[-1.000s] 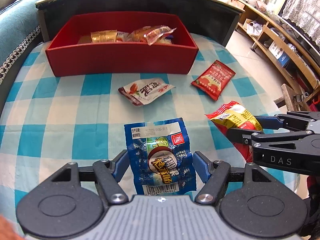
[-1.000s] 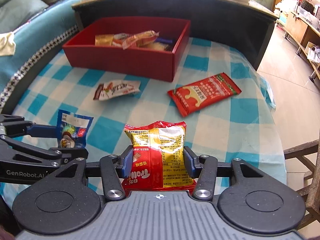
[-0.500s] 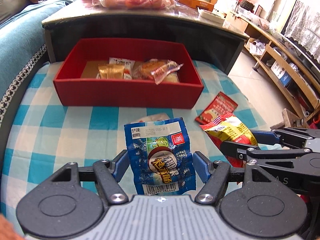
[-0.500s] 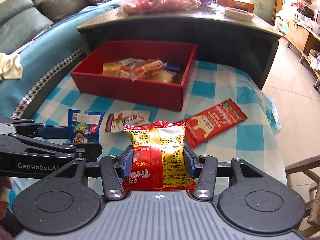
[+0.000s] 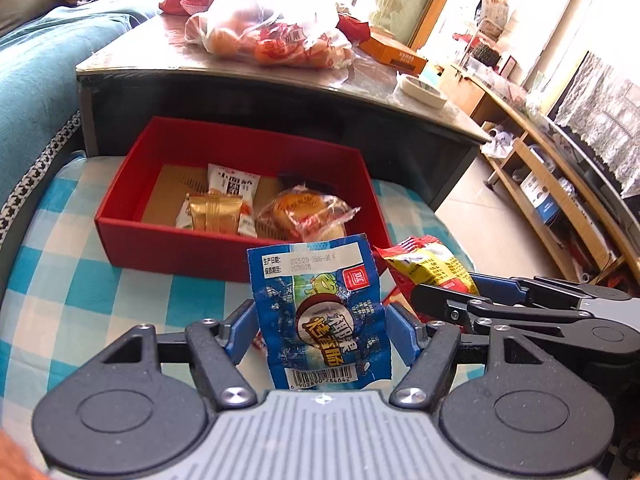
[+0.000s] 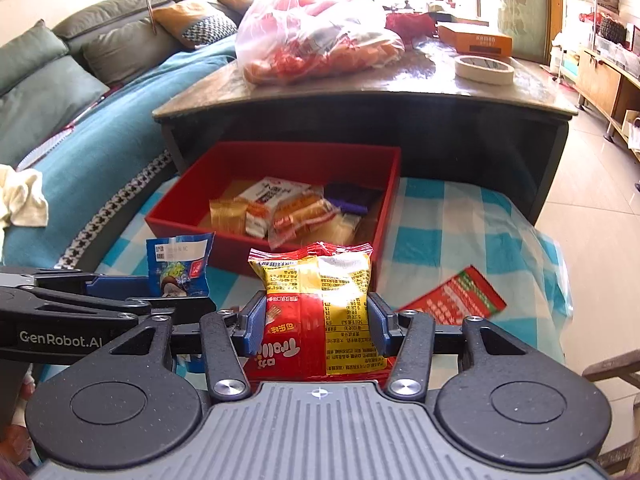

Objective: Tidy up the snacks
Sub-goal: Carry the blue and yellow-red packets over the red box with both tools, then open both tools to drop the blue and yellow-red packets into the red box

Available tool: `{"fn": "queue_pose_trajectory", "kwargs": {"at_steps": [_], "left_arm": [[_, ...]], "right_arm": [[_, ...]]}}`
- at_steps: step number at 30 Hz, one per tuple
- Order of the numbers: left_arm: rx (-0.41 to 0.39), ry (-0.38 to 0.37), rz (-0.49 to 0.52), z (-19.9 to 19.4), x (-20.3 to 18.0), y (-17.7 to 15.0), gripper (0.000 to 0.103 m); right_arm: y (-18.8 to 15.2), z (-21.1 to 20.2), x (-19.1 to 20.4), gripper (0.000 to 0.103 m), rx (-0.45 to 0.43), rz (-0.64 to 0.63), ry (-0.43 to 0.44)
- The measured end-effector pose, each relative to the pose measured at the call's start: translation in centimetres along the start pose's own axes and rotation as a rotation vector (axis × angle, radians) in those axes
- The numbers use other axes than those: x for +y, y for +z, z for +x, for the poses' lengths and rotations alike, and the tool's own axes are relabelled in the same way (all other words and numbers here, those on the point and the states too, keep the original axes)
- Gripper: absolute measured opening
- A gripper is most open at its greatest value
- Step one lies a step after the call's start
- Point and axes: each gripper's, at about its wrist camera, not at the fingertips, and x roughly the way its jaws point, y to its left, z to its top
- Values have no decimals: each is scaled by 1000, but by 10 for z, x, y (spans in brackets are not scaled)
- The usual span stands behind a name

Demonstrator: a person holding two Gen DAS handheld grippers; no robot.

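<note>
My left gripper (image 5: 320, 320) is shut on a blue snack packet (image 5: 320, 288), which stands upright between the blue pads, clear of the checked cloth. In the right wrist view my right gripper (image 6: 316, 316) is shut on a yellow and red snack bag (image 6: 316, 276), also held upright. Both hang just in front of the red box (image 5: 180, 252), which holds several wrapped snacks. The right gripper with its bag (image 5: 428, 264) shows at the right of the left wrist view. The left gripper's packet (image 6: 180, 268) shows at the left of the right wrist view. A flat red packet (image 6: 456, 300) lies on the cloth.
The box sits on a blue and white checked cloth (image 5: 100, 300). Behind it stands a dark low table (image 6: 400, 96) with a plastic bag of goods (image 6: 316, 36), a tape roll (image 6: 484, 68) and an orange carton. A teal sofa (image 6: 100, 140) lies left, tiled floor right.
Both grippers have risen with their packets and come closer to the red box. The views have tilted up, so the box's inside and the table top behind it show.
</note>
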Motion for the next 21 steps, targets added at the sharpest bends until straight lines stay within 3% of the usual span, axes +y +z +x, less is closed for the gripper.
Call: {"fn": "queue_pose_trajectory", "kwargs": {"at_steps": [21], "left_arm": [[-53,62,23,61,23,81,97]], "right_arm": [[74,77,-22,59,-28,38,14]]}}
